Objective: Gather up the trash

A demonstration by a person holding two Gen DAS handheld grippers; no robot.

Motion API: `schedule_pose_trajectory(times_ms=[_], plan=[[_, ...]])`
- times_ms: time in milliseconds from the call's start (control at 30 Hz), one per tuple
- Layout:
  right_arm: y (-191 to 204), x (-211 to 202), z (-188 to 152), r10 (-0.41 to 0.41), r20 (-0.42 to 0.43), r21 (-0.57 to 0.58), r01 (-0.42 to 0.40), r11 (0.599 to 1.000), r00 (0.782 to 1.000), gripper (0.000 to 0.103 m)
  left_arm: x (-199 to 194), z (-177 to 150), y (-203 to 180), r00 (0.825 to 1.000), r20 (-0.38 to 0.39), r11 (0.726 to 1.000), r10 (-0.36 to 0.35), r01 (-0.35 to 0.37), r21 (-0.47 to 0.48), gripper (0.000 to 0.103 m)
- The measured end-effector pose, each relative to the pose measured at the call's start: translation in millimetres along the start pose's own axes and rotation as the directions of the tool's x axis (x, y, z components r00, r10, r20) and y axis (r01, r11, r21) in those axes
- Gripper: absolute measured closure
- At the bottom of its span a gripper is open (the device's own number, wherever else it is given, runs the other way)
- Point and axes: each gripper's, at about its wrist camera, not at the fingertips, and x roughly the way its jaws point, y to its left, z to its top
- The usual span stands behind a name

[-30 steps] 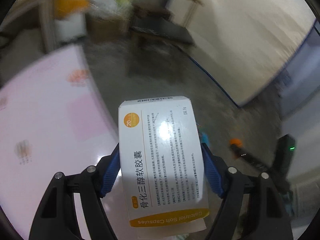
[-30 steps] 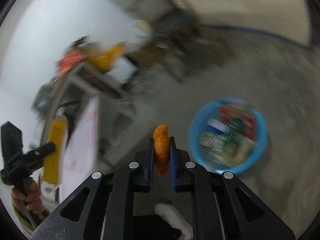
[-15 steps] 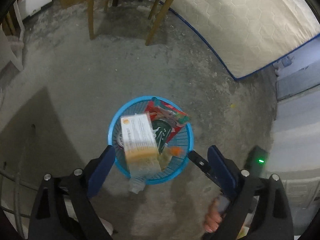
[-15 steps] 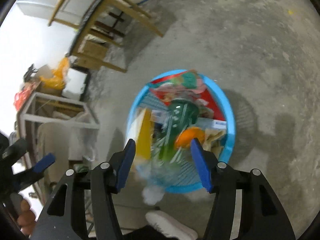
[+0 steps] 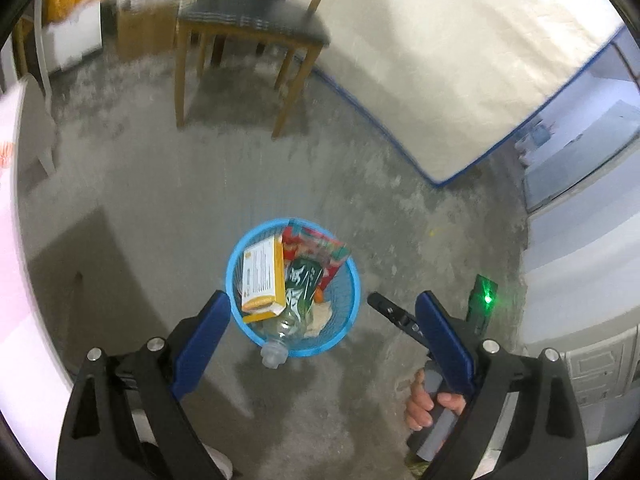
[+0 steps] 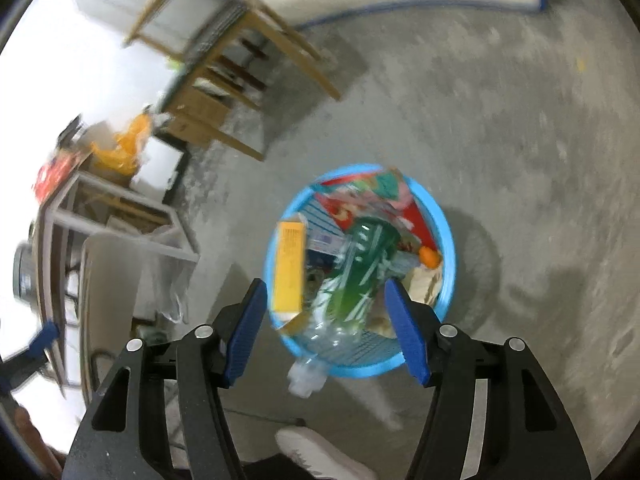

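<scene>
While both tools hang above the round blue mesh plastic basket (image 5: 352, 280), the left gripper (image 5: 322, 320) stands released, its blue pads spread very wide and nothing between them. The right gripper (image 6: 326, 322) has just been opening; its jaws are parted about halfway and grasp nothing, only framing the basket below.

Contents of the basket: a white-and-orange cardboard medicine box (image 5: 262, 278) leans against the wall at 9 o'clock; a crushed clear plastic bottle with a green label (image 6: 356, 276) lies across the middle, its neck overhanging the rim at 6 o'clock; a red printed snack wrapper (image 5: 320, 246) fills the side at 1 o'clock; a small orange peel piece (image 6: 430, 257) rests against the wall at 3 o'clock in the right wrist view.

Open room: bare floor surrounds the basket on every side. In the left wrist view a wooden chair with a dark seat (image 5: 256, 20) stands well apart at 11 o'clock, and a pale mattress with blue piping (image 5: 460, 68) lies at 1 o'clock. The person's right hand (image 5: 426, 406) grips its tool's handle at 5 o'clock.

Surface: rough grey concrete floor (image 5: 160, 184), mottled. A white shoe (image 6: 320, 452) shows at 6 o'clock in the right wrist view.
</scene>
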Motion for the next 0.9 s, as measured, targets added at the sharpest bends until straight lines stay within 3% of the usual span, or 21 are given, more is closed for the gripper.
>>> schedule_pose_trajectory(times_ms=[100,167,300,400,500,600,700,800,833,900], plan=[[38,-46,-18,-0.003,0.078,-0.159,0.016,0.987,0.997,0.032,-48,-21,-2,0.995,0.101,1.000,0.022,-0.024,0.013,0.008],[68,-81,-38,-0.004,0.134,-0.287,0.043,0.957,0.991,0.022,-77,-38,-1,0.985,0.164,0.999,0.048,-0.050,0.003,0.006],[112,-134,-79,0.005,0.228,-0.470,0.106,0.876,0.974,0.008,-126,-81,-4,0.956,0.266,0.992,0.123,-0.124,-0.013,0.006],[139,-171,-115,0.019,0.309,-0.569,0.169,0.805,0.951,0.008,-158,-114,-4,0.937,0.314,0.989,0.151,-0.141,-0.053,0.006],[150,-189,-142,0.012,0.333,-0.611,0.206,0.764,0.943,0.008,-179,-144,-3,0.914,0.357,0.979,0.193,-0.158,-0.127,0.006],[153,-199,-158,-0.001,0.329,-0.603,0.212,0.769,0.944,0.008,-192,-174,-3,0.884,0.390,0.963,0.258,-0.200,-0.183,0.006],[154,-206,-173,-0.050,0.350,-0.586,0.260,0.767,0.935,0.008,-192,-195,-4,0.863,0.371,0.938,0.342,-0.286,-0.197,0.006],[154,-210,-189,-0.075,0.372,-0.582,0.296,0.758,0.925,0.008,-193,-216,-7,0.824,0.356,0.897,0.442,-0.392,-0.207,0.006],[156,-210,-195,-0.089,0.385,-0.582,0.316,0.749,0.919,0.008,-193,-225,-8,0.803,0.360,0.880,0.476,-0.428,-0.207,0.006],[157,-209,-202,-0.119,0.409,-0.573,0.356,0.738,0.905,0.008,-196,-237,-6,0.783,0.363,0.863,0.505,-0.456,-0.215,0.006]])
